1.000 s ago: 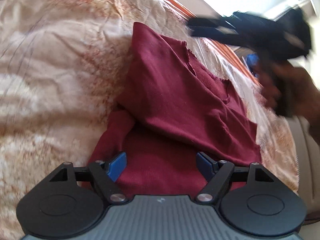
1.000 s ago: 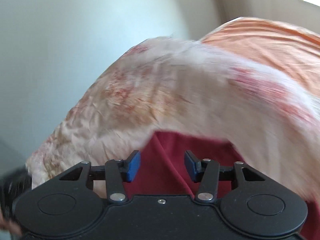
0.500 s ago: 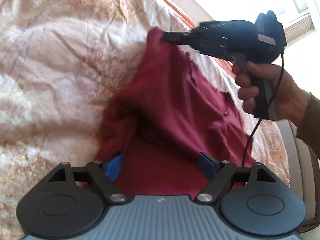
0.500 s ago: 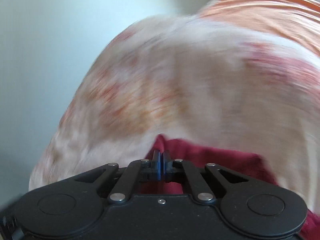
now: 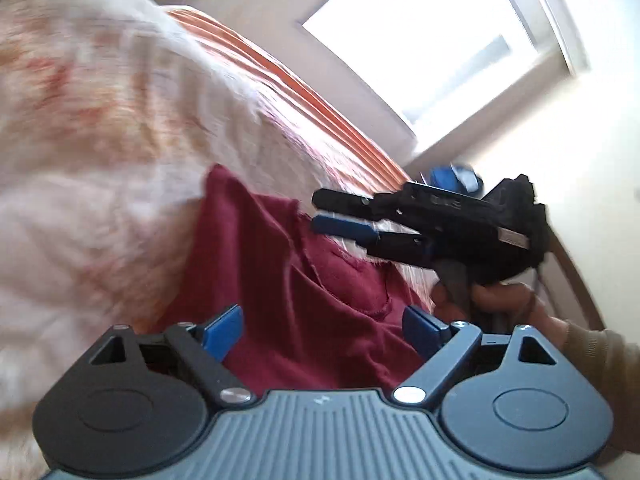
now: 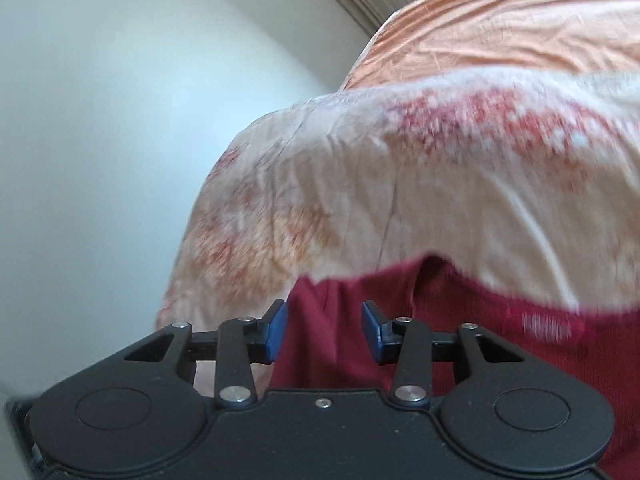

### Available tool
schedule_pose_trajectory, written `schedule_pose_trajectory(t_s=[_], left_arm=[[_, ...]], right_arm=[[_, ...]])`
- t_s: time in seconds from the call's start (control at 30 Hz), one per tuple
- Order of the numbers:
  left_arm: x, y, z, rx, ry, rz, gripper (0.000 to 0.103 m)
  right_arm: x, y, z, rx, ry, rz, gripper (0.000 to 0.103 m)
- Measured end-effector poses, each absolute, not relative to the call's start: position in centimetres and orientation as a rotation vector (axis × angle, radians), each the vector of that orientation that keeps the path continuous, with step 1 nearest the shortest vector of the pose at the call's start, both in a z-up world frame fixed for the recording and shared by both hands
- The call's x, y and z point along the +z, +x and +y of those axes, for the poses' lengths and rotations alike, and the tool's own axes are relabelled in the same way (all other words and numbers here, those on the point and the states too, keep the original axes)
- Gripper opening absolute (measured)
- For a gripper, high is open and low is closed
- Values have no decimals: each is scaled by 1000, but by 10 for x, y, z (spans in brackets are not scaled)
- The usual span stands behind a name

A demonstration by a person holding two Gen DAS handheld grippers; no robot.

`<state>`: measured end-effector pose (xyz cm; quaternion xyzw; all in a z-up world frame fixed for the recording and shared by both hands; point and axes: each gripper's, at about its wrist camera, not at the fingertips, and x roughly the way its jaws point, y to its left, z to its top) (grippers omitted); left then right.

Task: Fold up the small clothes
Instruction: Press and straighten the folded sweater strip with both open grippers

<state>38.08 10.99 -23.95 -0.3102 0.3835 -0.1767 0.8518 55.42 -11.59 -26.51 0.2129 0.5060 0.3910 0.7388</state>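
The dark red cloth shirt (image 5: 304,304) lies on the cream flowery bed cover (image 5: 100,168). The left gripper (image 5: 322,330) is spread wide above it, empty. The right gripper (image 6: 324,326) is open too, holding nothing.

Bright window (image 5: 432,40), pale wall (image 6: 100,140), patterned bedspread (image 6: 400,192)

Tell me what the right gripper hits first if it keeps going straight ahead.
Likely the maroon shirt: a raised fold lies between the open right gripper fingers, with the floral bedspread just beyond. Depth is unclear.
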Motion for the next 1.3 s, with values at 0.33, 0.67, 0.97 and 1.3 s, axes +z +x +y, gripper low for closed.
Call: schedule_pose_trajectory(t_s=[0.33,0.67,0.97,1.3], left_arm=[[-288,367,99,-312,-494,999,84],[-257,360,104,-356,-575,898,89],[-292,433,75,-366,-494,1018,77],[-276,390,93,-306,-386,1029,88]], right_arm=[[-294,551,-75,1080,535,1296,73],[-258,534,-177,830,631,1040,89],[-304,442,-333,528,715,1142,72],[-277,383,-411,398,779,985,88]])
